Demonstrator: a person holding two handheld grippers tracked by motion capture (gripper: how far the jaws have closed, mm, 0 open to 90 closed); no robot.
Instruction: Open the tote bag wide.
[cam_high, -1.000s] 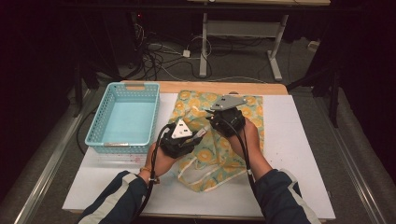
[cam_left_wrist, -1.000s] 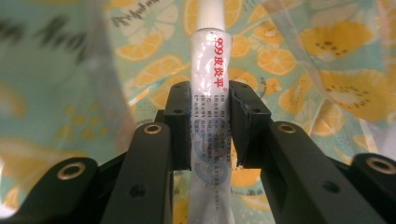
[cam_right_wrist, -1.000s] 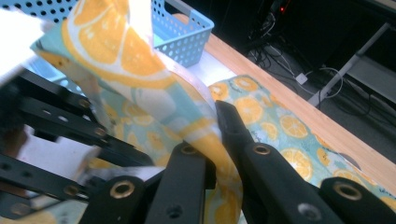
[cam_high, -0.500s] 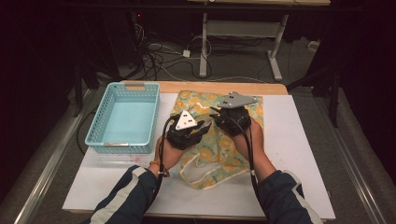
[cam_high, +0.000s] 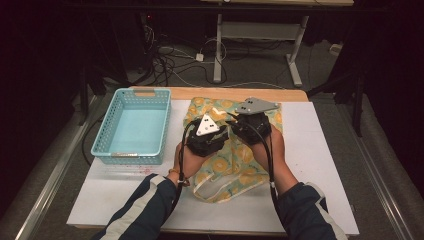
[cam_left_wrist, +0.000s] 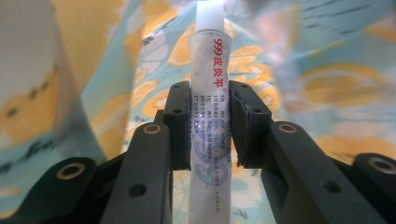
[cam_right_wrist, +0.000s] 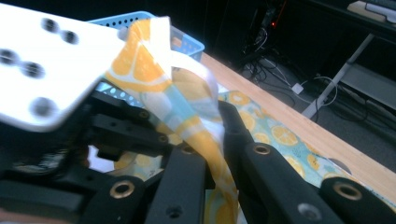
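Between the black jaws of our left claw (cam_left_wrist: 208, 126) stands a white tube (cam_left_wrist: 210, 107) with red print, clamped on both flanks about halfway up, its cap end running toward the top of the frame. So this claw is closed partway, as far as the tube lets it. Behind the tube we see the lemon-print bag (cam_left_wrist: 322, 79), blurred and close, so the tube seems to sit at or just inside the bag's mouth; we cannot tell which.

Our right claw (cam_right_wrist: 212, 154) is pinched tight on a fold of the bag's edge (cam_right_wrist: 187, 112), the cloth rising from between the jaws toward the upper left of the frame, where the grey plate of the other claw (cam_right_wrist: 42, 65) crowds in.

From above, both claws meet at the centre of the frame: the left claw (cam_high: 207, 140) just left of the right claw (cam_high: 252, 122), both over the bag (cam_high: 240, 160), which lies spread on the white tabletop (cam_high: 325, 165). A blue basket (cam_high: 107, 137) stands at the left, apart from the bag.

What could go wrong, as we judge it: the tube is smooth and round and held only at its sides, so a tilt of the hand or a snag of its cap on the cloth could let it slide or swing out of the jaws. The right claw grips thin fabric only; a hard pull might slip it free and let the mouth fall shut. The two claws are also very near and could knock together.
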